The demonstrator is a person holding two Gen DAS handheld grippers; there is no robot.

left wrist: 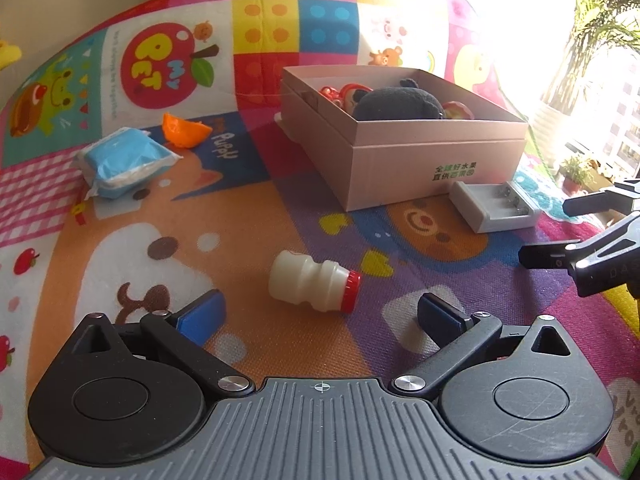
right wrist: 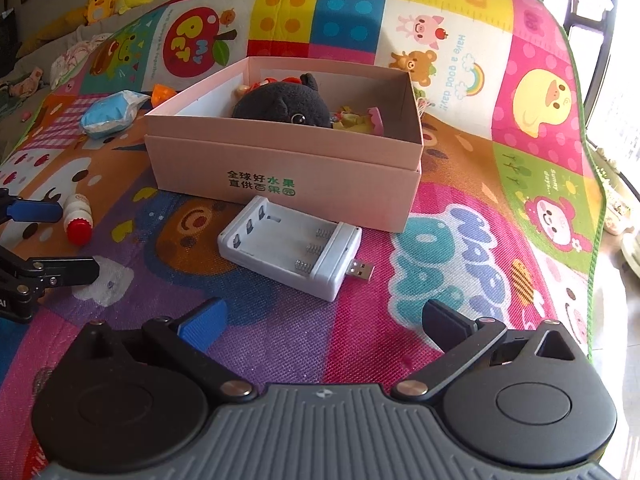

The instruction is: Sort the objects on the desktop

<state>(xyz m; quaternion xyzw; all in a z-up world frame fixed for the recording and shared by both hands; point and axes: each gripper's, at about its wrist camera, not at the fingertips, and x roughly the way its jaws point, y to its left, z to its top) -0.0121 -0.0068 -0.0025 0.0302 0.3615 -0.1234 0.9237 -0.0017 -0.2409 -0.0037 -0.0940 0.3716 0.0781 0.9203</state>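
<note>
The left gripper point(left wrist: 318, 314) is held with jaws wide apart, empty, near the small white bottle with a red cap point(left wrist: 314, 286). The right gripper point(right wrist: 322, 322) is held likewise, empty, near the white plastic battery charger point(right wrist: 290, 246).

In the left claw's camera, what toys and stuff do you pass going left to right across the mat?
Blue packet → orange piece → little white bottle with red cap → pink box → grey battery charger → the other claw.

1. A colourful cartoon-print play mat point(right wrist: 500, 92) is carrying everything.
2. A pink cardboard box point(right wrist: 288, 176) is sitting on it, with a white plastic battery charger point(right wrist: 288, 248) just in front.
3. A white bottle with a red cap point(left wrist: 312, 286), a blue-and-white packet point(left wrist: 124, 164) and an orange plastic piece point(left wrist: 186, 130) are lying apart.
</note>
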